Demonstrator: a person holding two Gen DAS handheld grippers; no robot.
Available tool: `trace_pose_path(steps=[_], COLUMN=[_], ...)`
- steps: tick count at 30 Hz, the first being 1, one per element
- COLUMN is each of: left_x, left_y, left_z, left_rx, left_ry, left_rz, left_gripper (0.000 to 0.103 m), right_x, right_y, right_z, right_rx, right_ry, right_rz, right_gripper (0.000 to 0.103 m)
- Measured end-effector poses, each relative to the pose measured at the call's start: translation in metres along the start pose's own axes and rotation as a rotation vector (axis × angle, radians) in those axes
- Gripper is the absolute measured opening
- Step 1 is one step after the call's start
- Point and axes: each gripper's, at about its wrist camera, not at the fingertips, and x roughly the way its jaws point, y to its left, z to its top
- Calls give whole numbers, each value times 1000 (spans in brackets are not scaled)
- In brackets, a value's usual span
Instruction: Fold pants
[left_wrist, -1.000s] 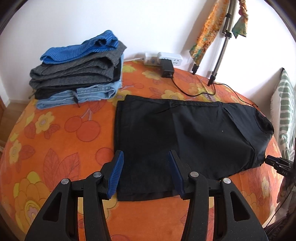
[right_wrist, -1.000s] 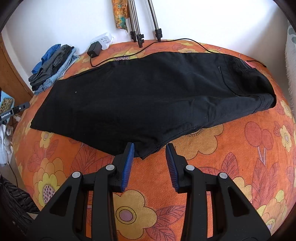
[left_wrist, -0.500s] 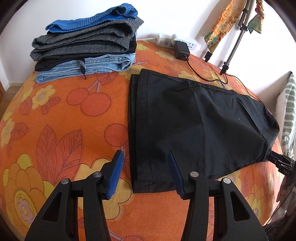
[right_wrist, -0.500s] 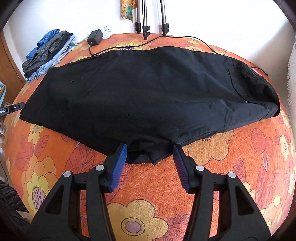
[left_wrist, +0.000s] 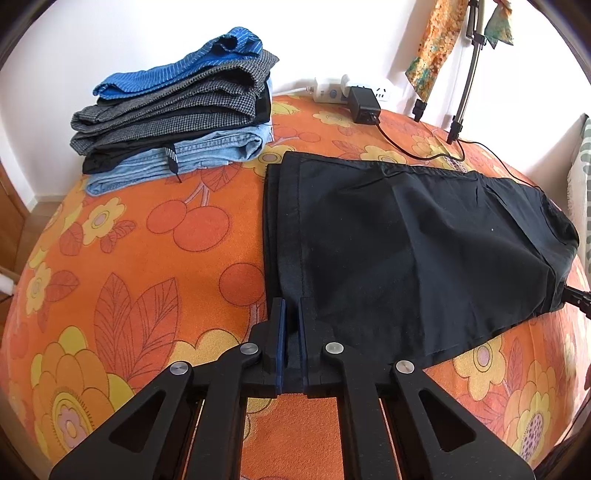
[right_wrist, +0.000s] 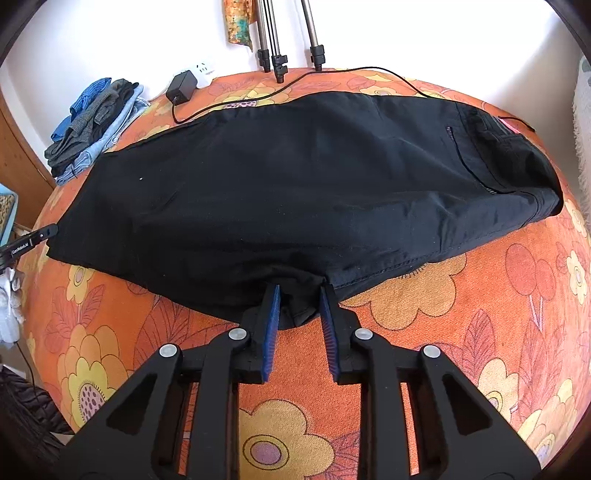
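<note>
While the black pants (left_wrist: 406, 243) are lying flat on the orange flowered bed (left_wrist: 129, 295), two spots on their near edge are being caught so that a fold can be made. Right in front of the left gripper (left_wrist: 291, 314) sits the hem end of the legs, and its jaws have just been closing; now they are pinched almost shut on the hem corner, with dark cloth seen between the blue pads. Right in front of the right gripper (right_wrist: 297, 299) hangs a bunched bit of the long edge, about the middle of the pants. Its jaws have just been closing too, but they are held narrow, not tight, and the cloth between them does not look pressed yet. It is judged that this grip should be finished first, so that all the layers are caught, not just the top one. Then both ends should be lifted together and evenly, so that no wrinkle is dragged in. Far ahead of the right gripper and off to its right lies the waist (right_wrist: 517, 158), and the hem could be carried toward it. Care should be taken with the black cord (left_wrist: 413, 147) beyond the pants, and with the pile of folded clothes (left_wrist: 177, 122) far ahead and to the left of the left gripper, so that neither is knocked.
</note>
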Motion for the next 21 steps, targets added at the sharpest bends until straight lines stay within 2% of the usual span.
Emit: trace_pose_path(steps=[6, 10, 11, 13, 17, 20, 21], left_x=[-8, -10, -10, -11, -11, -6, -4], left_y=[6, 14, 15, 17, 14, 4, 1], left_z=[2, 1, 0, -1, -6, -9, -10], left_rx=[-25, -66, -70, -76, -48, 9, 27], left_ry=[-15, 1, 4, 17, 33, 45, 52], left_rz=[-19, -54, -57, -81, -109, -92, -78], left_gripper=[5, 5, 6, 16, 20, 21, 28], right_x=[-6, -17, -20, -25, -27, -18, -16], right_y=[12, 26, 31, 41, 62, 73, 74], right_z=[1, 7, 9, 14, 18, 20, 20], right_rx=[-45, -80, -93, -113, -154, -188, -190], right_ry=[-12, -35, -46, -67, -81, -71, -67], right_rz=[-17, 12, 22, 43, 70, 45, 39], right_gripper=[23, 23, 23, 24, 39, 42, 43])
